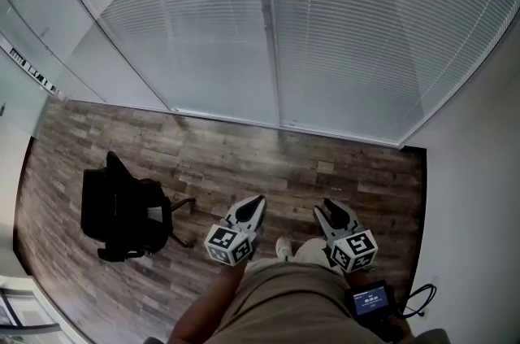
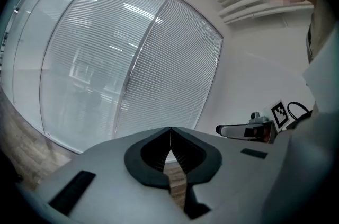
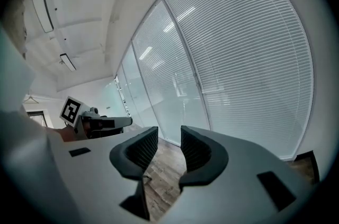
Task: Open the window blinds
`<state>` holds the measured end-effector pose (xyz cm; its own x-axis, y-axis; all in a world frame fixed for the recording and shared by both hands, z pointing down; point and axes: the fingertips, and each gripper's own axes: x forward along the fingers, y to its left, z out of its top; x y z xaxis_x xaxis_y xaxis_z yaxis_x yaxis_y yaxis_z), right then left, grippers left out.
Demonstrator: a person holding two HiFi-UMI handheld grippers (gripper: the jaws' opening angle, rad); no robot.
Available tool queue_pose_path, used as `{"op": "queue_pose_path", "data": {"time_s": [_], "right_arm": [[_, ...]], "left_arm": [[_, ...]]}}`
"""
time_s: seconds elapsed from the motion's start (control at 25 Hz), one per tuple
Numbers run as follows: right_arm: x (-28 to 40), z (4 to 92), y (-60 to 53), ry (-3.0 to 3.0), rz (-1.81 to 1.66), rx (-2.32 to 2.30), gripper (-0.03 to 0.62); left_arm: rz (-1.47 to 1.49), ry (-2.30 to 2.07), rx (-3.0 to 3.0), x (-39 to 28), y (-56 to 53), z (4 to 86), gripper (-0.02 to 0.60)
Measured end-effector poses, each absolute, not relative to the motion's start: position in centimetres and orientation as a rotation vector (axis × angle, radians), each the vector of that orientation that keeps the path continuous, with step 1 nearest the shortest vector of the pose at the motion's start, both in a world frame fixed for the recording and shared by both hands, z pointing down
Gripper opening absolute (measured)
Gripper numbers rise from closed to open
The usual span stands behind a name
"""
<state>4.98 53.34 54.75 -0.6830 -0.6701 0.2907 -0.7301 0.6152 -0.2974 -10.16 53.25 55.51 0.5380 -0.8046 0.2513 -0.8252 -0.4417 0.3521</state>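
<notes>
Likely the blinds (image 1: 187,25) are light and easily bent, so a cord or wand at an edge, none visible here, beats grabbing the slats. They hang fully lowered as fine pale horizontal slats over two tall panes either side of a slim post (image 1: 268,25), across the wood floor (image 1: 244,163) ahead. The left gripper (image 1: 253,208) is pinched together on nothing and the right gripper (image 1: 329,209) gapes empty, both well short of the blinds.

White slatted window blinds (image 1: 357,25) hang fully lowered, closed.
</notes>
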Motion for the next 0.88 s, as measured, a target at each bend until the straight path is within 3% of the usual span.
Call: {"op": "queue_pose_path", "data": {"time_s": [0.88], "right_arm": [[4.4,52.5,38.8,-2.747,0.591,1.08,0.121]], "left_arm": [[0.031,-1.433,2.284,-11.0,40.7,54.0,0.017]]}}
